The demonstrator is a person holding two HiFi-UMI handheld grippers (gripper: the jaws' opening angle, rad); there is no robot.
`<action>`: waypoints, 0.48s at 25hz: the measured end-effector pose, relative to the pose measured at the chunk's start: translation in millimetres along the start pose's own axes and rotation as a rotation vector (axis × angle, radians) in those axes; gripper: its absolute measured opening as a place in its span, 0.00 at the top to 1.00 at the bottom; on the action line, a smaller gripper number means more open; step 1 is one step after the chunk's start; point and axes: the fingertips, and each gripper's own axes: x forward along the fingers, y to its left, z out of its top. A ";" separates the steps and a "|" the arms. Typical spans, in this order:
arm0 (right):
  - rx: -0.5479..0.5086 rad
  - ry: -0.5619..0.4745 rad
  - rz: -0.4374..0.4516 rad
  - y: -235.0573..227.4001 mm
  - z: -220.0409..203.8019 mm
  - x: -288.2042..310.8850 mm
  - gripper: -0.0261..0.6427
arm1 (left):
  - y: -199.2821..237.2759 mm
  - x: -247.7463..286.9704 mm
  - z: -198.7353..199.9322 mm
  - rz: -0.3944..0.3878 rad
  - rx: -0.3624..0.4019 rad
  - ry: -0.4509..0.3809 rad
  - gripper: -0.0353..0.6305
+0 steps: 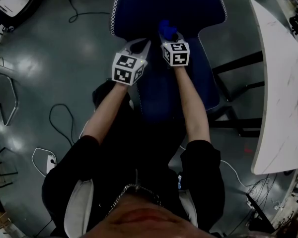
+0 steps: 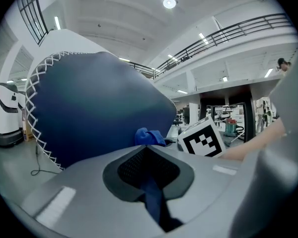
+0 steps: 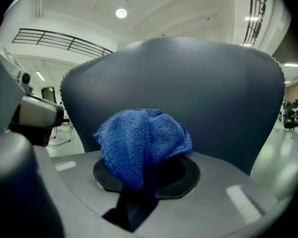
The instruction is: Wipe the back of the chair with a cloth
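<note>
Bare forearms [image 1: 107, 113] reach forward and down, each ending in a gripper.

Left hand-held gripper [image 1: 137, 44]: jaws drawn together to a narrow slit, nothing gripped. It hangs over the seat [image 1: 164, 98], just beside its partner, and points toward the chair back [image 1: 164, 4].

Right hand-held gripper [image 1: 169, 35]: jaws clamped on the cloth [image 3: 141, 140], a bunched blue knit that bulges forward beyond the jaw tips. The cloth faces the lower middle of the chair back and lies near it. Contact with the upholstery cannot be confirmed.

White tabletop [image 1: 280, 83]: stands well apart at the far right and plays no part.

Step in hand, as judged: approach to the first wipe. The next move calls for pressing the cloth bulge flat against the chair back. It then calls for stroking across the back with steady pressure, with the hard jaw tips kept off the fabric.
</note>
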 end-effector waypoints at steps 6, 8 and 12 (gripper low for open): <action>-0.042 -0.013 -0.044 -3.8 26.0 -15.8 0.79 | 5.9 -12.1 0.4 0.018 0.003 -0.003 0.93; -0.042 -0.123 -0.053 -2.7 68.5 -24.8 0.79 | 9.2 -17.0 1.6 0.024 0.002 -0.008 0.93; -0.060 -0.299 -0.014 6.2 168.7 -35.8 0.79 | 12.9 -19.7 0.8 0.035 -0.008 -0.011 0.93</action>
